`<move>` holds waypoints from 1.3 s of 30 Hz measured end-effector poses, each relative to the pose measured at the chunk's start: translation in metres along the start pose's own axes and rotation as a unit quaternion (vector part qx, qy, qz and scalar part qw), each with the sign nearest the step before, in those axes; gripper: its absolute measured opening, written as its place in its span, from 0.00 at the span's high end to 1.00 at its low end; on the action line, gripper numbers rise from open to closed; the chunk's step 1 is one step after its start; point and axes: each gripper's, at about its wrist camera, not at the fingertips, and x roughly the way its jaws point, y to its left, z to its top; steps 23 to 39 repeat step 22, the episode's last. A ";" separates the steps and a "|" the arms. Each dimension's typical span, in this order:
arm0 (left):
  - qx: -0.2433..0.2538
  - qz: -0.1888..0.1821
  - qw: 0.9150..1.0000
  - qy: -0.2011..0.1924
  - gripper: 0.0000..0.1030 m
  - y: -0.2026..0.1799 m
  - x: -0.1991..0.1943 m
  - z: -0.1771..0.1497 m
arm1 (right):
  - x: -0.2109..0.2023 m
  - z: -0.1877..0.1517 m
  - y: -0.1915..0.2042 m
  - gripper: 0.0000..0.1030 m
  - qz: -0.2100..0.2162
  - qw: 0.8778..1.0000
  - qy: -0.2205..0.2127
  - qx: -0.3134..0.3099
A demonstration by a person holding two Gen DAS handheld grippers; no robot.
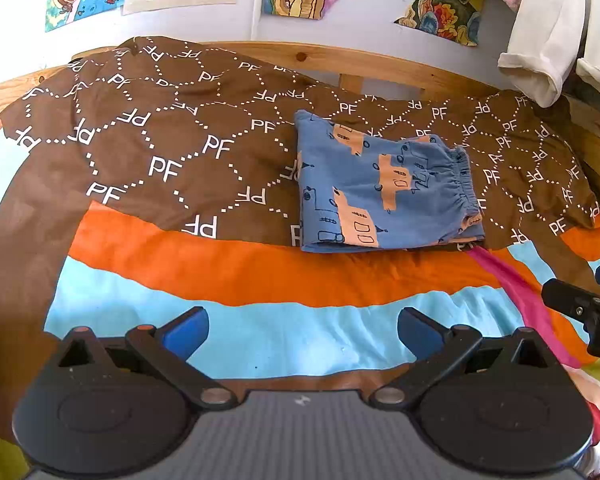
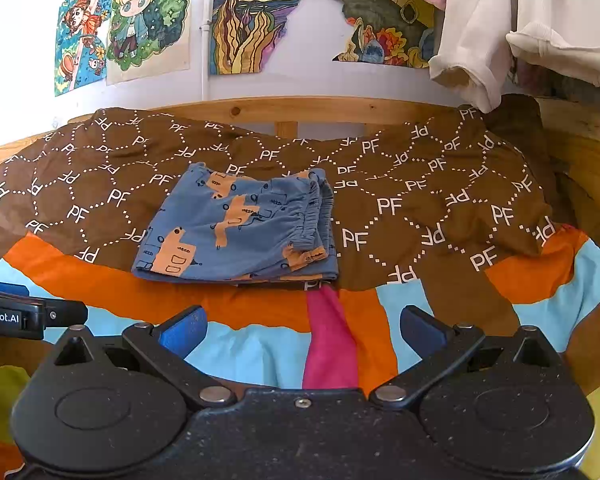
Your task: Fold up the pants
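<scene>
The blue pants with orange patches lie folded into a compact rectangle on the brown patterned part of the bedspread; they also show in the right wrist view, waistband to the right. My left gripper is open and empty, held over the light-blue stripe in front of the pants. My right gripper is open and empty, held back over the pink and orange stripes. Neither touches the pants. The right gripper's tip shows at the left view's right edge.
The colourful bedspread covers the bed. A wooden bed rail runs along the back, below a wall with drawings. White clothes hang at the upper right. The left gripper's body shows at the right view's left edge.
</scene>
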 end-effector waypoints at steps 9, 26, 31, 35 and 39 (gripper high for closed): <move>0.029 0.035 0.999 0.000 0.00 -0.007 -0.001 0.002 | 0.000 0.000 0.000 0.01 0.001 1.000 0.000 0.000; 0.055 0.028 0.998 -0.007 0.00 -0.015 -0.004 0.000 | 0.001 -0.003 0.000 0.01 0.001 1.000 0.002 0.002; 0.055 0.028 0.998 -0.007 0.00 -0.015 -0.004 0.000 | 0.001 -0.003 0.000 0.01 0.001 1.000 0.002 0.002; 0.055 0.028 0.998 -0.007 0.00 -0.015 -0.004 0.000 | 0.001 -0.003 0.000 0.01 0.001 1.000 0.002 0.002; 0.055 0.028 0.998 -0.007 0.00 -0.015 -0.004 0.000 | 0.001 -0.003 0.000 0.01 0.001 1.000 0.002 0.002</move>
